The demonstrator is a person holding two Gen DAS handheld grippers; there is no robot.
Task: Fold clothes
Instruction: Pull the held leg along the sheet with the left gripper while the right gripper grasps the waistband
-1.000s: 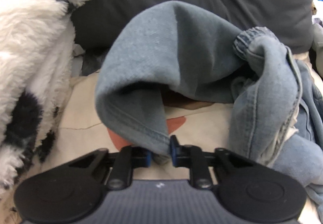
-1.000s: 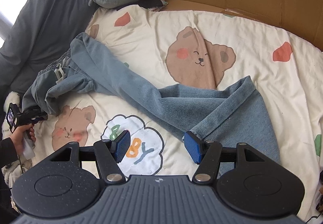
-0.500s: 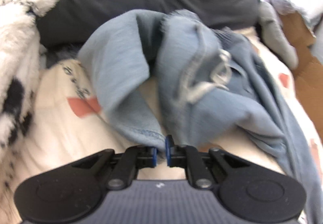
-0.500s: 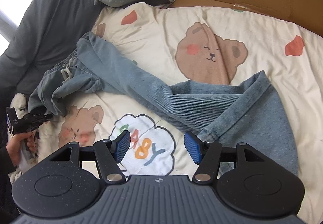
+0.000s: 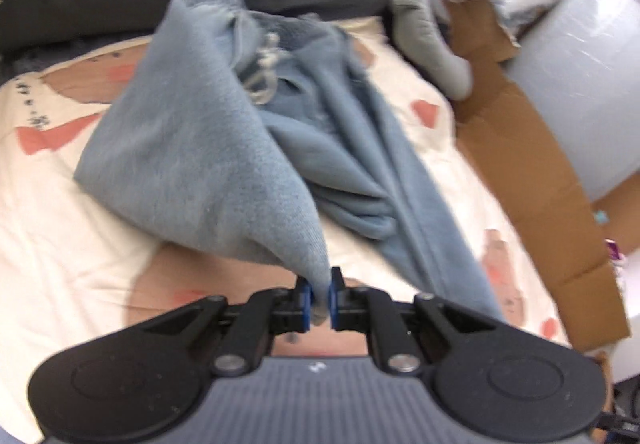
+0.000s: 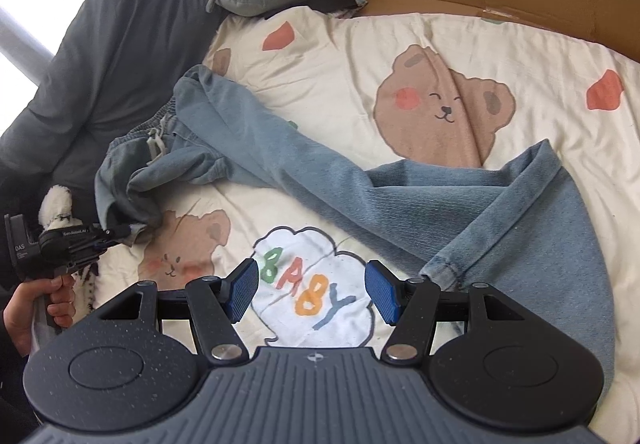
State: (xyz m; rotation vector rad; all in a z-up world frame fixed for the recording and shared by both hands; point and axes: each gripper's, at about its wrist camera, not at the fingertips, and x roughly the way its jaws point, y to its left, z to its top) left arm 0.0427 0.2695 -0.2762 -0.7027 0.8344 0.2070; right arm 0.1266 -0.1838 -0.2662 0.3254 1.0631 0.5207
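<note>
The left gripper (image 5: 318, 298) at lower centre of its view is nearly closed, its blue pads pinching a corner of the jeans (image 5: 208, 164), which rise from it toward the upper middle. In the right view the jeans (image 6: 440, 200) sprawl across the bed sheet (image 6: 360, 44) from the waistband at left to a folded leg at right. The right gripper (image 6: 312, 294) hangs over the "BABY" print (image 6: 312, 284), jaws wide apart and empty. A hand (image 6: 36, 304) at the lower left edge holds the left gripper (image 6: 116, 234).
</note>
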